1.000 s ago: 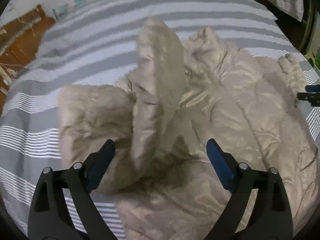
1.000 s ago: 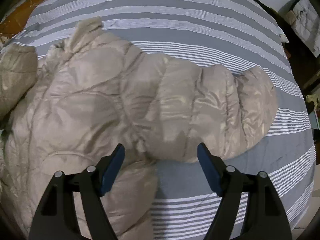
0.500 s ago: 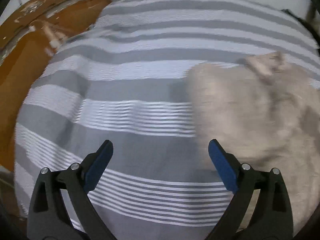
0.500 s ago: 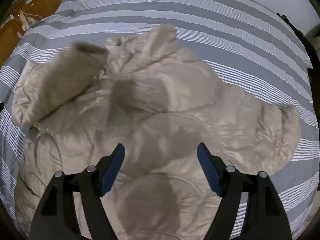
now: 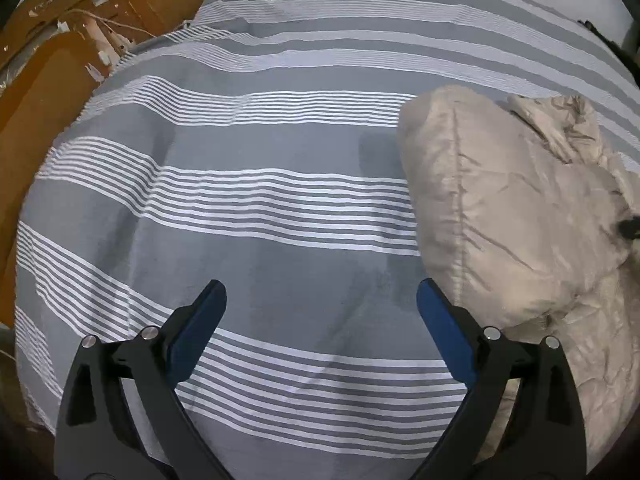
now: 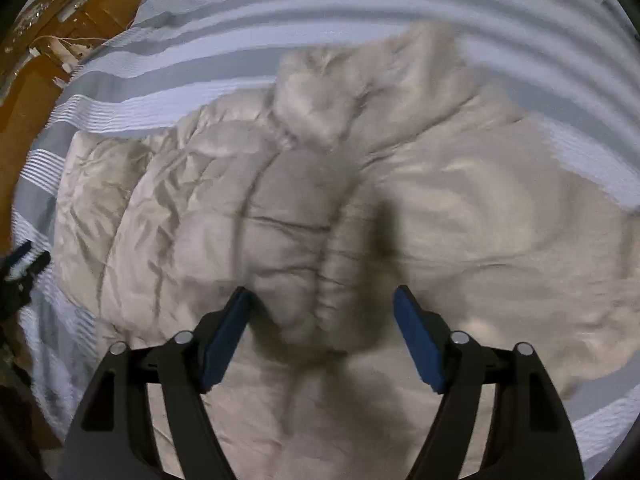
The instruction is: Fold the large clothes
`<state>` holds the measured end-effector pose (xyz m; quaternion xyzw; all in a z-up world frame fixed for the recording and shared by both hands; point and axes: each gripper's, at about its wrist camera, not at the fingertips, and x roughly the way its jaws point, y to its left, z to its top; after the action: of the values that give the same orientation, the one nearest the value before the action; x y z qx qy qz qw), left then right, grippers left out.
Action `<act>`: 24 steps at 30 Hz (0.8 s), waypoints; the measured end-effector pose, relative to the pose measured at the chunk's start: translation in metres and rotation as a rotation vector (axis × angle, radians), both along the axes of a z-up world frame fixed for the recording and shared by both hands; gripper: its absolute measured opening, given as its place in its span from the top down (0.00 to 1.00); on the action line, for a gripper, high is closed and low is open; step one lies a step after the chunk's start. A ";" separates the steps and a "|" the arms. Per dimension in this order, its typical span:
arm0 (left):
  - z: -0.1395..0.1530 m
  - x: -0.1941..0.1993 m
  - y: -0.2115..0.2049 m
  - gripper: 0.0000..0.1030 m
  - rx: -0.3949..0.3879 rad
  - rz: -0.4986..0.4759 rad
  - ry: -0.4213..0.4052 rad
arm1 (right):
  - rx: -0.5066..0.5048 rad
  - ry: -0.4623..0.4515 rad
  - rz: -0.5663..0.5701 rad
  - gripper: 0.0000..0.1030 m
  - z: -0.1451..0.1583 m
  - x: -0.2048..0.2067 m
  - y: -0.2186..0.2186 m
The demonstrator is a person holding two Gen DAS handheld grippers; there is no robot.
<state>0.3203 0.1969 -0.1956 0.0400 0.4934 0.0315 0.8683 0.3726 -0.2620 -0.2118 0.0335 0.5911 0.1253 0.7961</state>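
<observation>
A folded sleeve of the beige puffer jacket point(image 6: 280, 216) lies between the closing right gripper point(image 6: 322, 320) jaws, unpinched; the left gripper point(image 5: 322, 312), jaws wide, points down at the striped bedsheet point(image 5: 260, 200) left of the jacket.

Your right wrist view smears the far half of the puffer jacket point(image 6: 304, 216) and the striped bedspread point(image 6: 360, 12) with motion blur. The jacket's lower part runs off the bottom edge. In your left wrist view, the picture's right edge crops the jacket point(image 5: 520, 216), where a small dark object point(image 5: 630, 229) stays unidentifiable.
</observation>
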 end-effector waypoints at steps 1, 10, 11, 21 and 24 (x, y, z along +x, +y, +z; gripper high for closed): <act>0.000 0.001 -0.005 0.08 -0.011 -0.004 0.003 | 0.009 0.020 0.001 0.47 -0.006 0.002 0.002; 0.007 0.002 -0.032 0.08 0.015 -0.053 -0.008 | -0.275 -0.270 -0.263 0.70 0.062 -0.013 -0.100; 0.008 0.003 -0.035 0.08 0.016 -0.056 -0.008 | -0.293 -0.243 -0.321 0.70 0.060 -0.015 -0.125; 0.022 0.017 -0.074 0.08 -0.017 -0.085 -0.022 | -0.109 -0.217 -0.212 0.69 0.033 -0.035 -0.150; 0.027 0.020 -0.091 0.07 -0.003 -0.094 -0.033 | -0.144 -0.243 -0.146 0.62 0.030 -0.030 -0.147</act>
<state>0.3402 0.1061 -0.1686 0.0614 0.4765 -0.0093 0.8770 0.3426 -0.4085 -0.1813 0.0041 0.4938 0.0276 0.8692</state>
